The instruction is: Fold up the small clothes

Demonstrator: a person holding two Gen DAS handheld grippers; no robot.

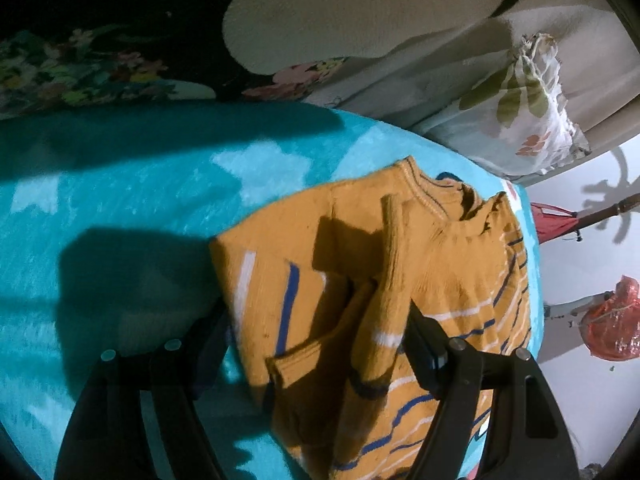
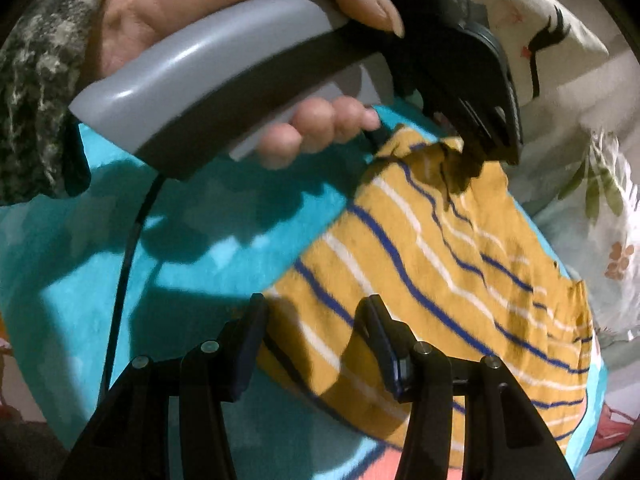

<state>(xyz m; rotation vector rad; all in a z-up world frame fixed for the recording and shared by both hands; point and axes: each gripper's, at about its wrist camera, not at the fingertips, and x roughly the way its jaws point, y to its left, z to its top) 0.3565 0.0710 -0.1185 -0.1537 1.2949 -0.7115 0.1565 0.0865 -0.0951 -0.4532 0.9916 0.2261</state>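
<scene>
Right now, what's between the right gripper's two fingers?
In the right wrist view, the right gripper stands open over the striped yellow sweater; its near edge and a bit of the teal blanket lie in the gap. Contact unclear.

Both wrist views downward, close over sweater

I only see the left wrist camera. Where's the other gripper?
Observer: The right gripper hangs over the edge of the striped sweater, fingers open, nothing pinched.
Operator: Who holds the left gripper?
Observer: A hand wraps its grey handle; the sleeve is mottled grey-green.
Operator: Any wire?
Observer: Yes, a black cable hangs from that handle over the blue blanket.
</scene>
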